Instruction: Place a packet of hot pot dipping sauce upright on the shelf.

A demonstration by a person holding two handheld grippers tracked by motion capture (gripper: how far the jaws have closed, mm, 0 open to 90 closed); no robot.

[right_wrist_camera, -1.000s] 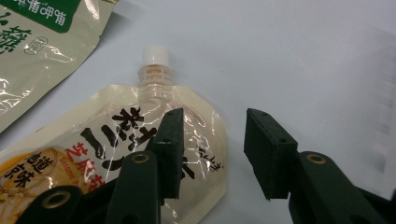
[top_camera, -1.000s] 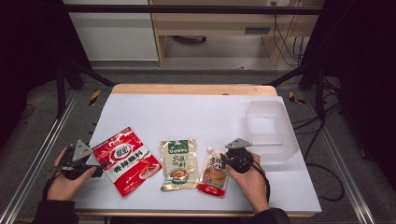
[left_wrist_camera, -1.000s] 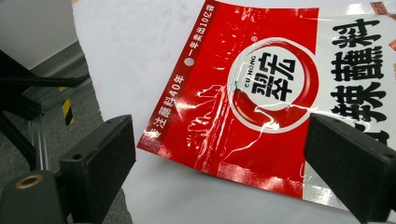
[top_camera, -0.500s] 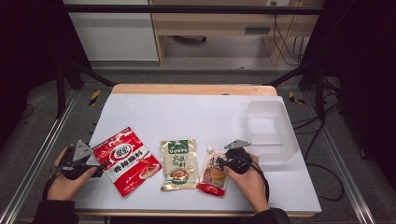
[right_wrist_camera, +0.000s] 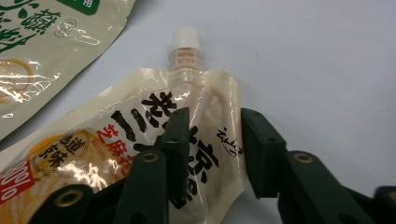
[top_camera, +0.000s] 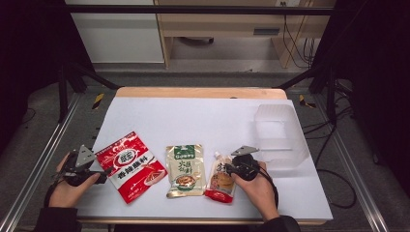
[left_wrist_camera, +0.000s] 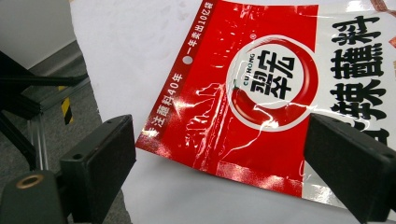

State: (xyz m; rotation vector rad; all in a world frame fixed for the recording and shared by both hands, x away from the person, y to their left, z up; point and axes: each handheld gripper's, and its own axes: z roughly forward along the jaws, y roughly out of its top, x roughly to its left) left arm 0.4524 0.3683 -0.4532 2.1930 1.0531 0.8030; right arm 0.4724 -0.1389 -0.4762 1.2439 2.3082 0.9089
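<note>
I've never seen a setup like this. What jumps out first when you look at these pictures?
Three glossy food packets lie in a row near the front of the white table: a bright red packet at the left, a pale green-topped pouch in the middle, and a spouted pouch at the right. A person's right gripper has its jaws closing around the spouted pouch, while the left gripper stands wide open at the red packet's corner. A clear plastic box sits at the right.

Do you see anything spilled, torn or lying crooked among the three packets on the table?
Nothing spilled or torn. The red packet lies turned at an angle, while the beige packet beside it lies straight. The spout pouch leans a little, cap on.
</note>
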